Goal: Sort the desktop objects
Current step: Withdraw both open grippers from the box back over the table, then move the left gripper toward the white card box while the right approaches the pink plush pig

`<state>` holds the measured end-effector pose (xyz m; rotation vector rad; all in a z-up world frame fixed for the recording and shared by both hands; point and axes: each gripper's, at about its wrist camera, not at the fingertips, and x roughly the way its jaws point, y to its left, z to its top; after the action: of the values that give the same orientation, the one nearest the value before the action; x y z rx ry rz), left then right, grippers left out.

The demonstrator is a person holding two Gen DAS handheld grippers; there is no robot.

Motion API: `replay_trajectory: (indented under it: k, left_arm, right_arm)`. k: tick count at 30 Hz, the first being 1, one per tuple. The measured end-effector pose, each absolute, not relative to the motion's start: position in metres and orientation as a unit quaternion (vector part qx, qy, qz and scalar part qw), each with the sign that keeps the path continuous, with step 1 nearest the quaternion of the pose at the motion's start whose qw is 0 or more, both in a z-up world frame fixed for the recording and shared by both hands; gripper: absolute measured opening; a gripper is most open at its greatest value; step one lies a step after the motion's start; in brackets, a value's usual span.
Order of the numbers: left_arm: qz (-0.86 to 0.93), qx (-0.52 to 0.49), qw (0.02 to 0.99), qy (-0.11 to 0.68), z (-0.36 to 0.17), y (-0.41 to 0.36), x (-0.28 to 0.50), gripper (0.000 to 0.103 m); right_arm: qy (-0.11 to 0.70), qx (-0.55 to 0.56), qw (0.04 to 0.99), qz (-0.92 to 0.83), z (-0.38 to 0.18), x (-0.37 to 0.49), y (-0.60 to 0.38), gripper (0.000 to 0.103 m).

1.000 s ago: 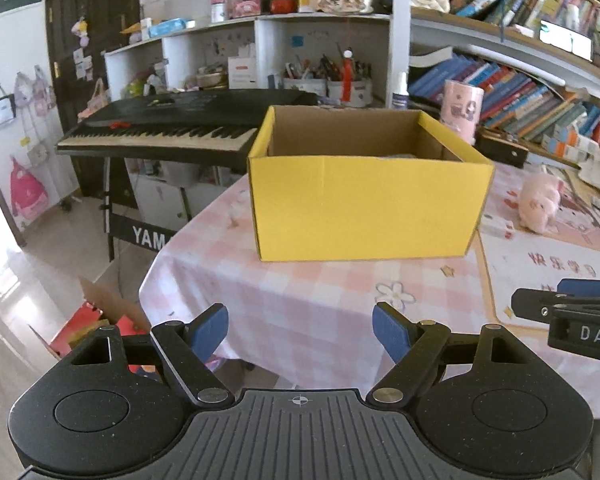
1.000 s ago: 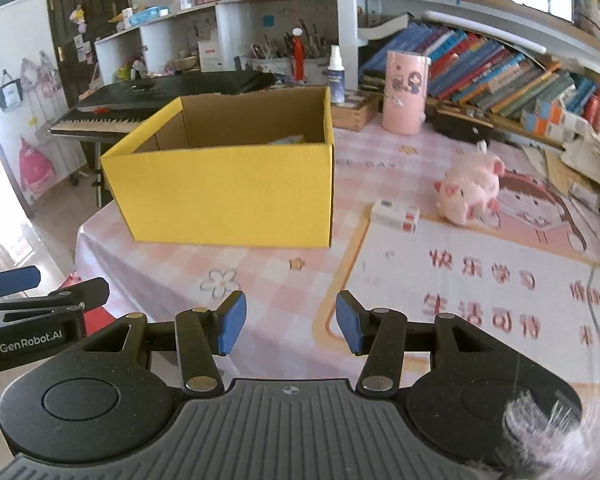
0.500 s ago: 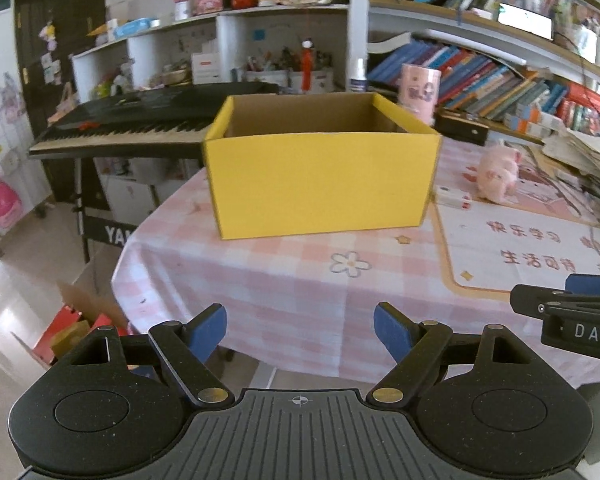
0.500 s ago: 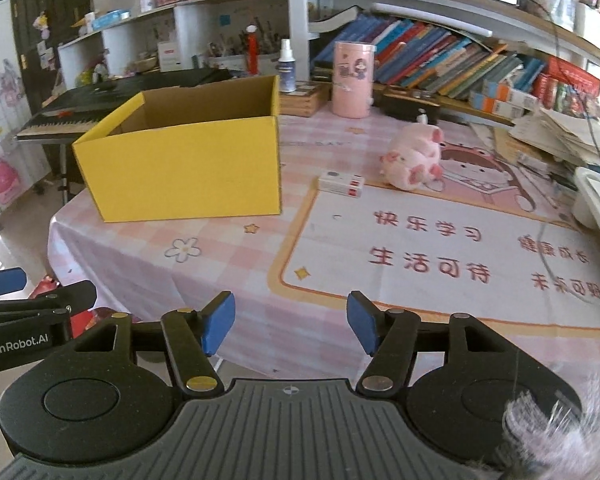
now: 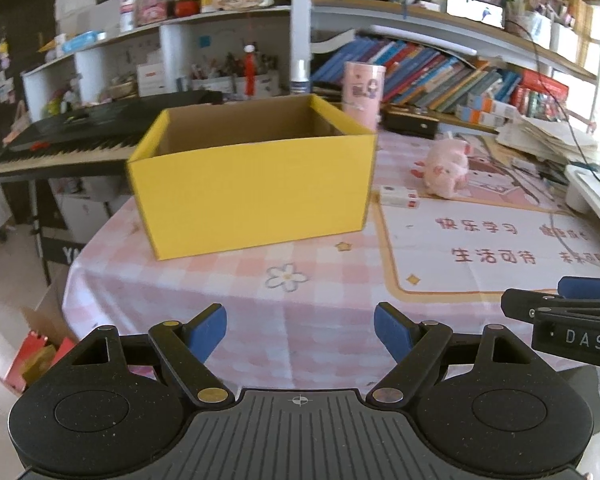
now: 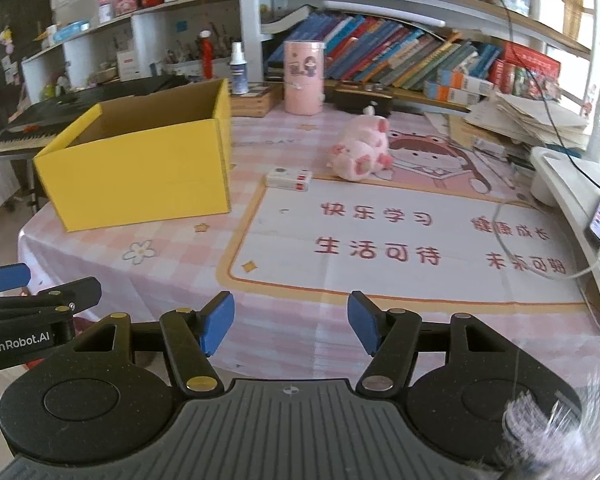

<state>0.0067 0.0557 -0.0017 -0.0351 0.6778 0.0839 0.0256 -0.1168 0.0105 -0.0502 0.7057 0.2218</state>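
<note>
Here the yellow box (image 6: 140,168) sits open-topped at ten o'clock, its contents hidden; the pink plush pig (image 6: 360,150) and small white box (image 6: 289,179) lie beside it at one o'clock. Left gripper (image 5: 300,330) and right gripper (image 6: 290,320) both gape empty.

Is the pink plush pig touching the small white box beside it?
Apart. In the right wrist view, a strip of tablecloth shows between the pink plush pig and the small white box.

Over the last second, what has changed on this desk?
Both claws, left and right, swung rightward away from the yellow box, bringing the pink plush pig and small white packet further into view. Neither took hold of anything; both stayed open. Box, pig and packet kept their places.
</note>
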Motion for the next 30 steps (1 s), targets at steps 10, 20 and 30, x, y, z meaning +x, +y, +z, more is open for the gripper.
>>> replay_trajectory:
  k: [10,20,30]
  left_arm:
    - [0.001,-0.012,0.94,0.34,-0.006,0.031,0.028,0.083]
    - [-0.019,-0.011,0.936,0.351,-0.011,0.002,0.058,0.083]
    - [-0.015,-0.017,0.935,0.354,-0.015,-0.028,0.095,0.082]
  right_arm:
    - [0.355,-0.013,0.932,0.076,0.005,0.037,-0.141,0.062]
    - [0.365,-0.019,0.928,0.066,0.003,0.066,-0.166,0.063]
    - [0.375,-0.027,0.924,0.069,0.001,0.107,-0.193,0.065]
